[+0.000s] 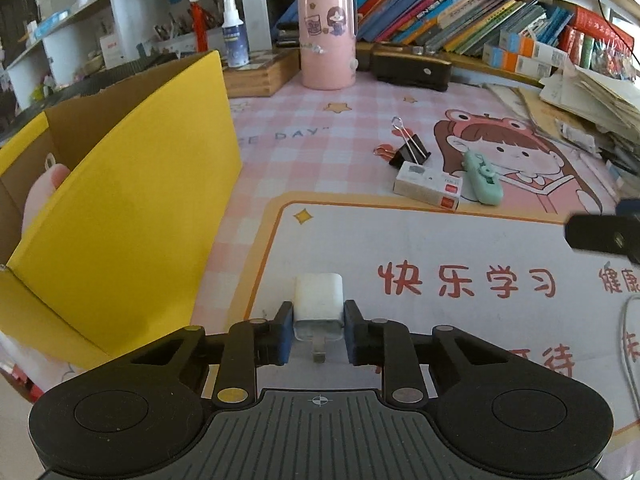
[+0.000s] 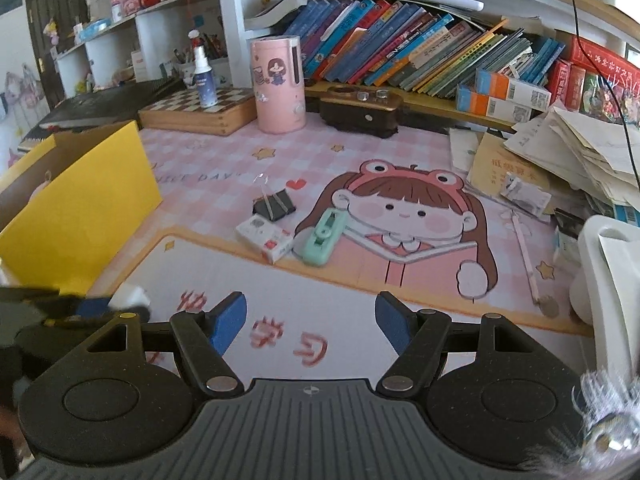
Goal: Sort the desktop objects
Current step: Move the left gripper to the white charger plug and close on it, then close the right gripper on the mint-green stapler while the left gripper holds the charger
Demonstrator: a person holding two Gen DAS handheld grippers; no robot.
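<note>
The left gripper (image 1: 319,330) is clamped on a small white charger plug (image 1: 318,302), its 2 blue pads pressed against the plug's sides and a metal prong showing beneath it, so the step in hand looks like the carrying of this item to the yellow cardboard box (image 1: 132,184). The plug sits to the right of the box, near its open front corner, over the white panel of the desk mat (image 1: 440,248); whether it is lifted clear of the mat cannot be told. The right gripper (image 2: 311,320) holds nothing — its jaws stand wide apart — and it is farther right of the box than the left one. Further right of the box and toward the bookshelf lie 3 things not yet sorted: a black binder clip (image 1: 412,148), a small white carton (image 1: 427,186) touching it, and a mint-green correction tape (image 1: 482,178) just beside the carton. Something pale already lies inside the box, though what it is cannot be made out. The next move likely calls for lifting the plug above the box's near wall, swinging it left over the opening, and only then letting go — a low path would catch the cardboard edge.
</note>
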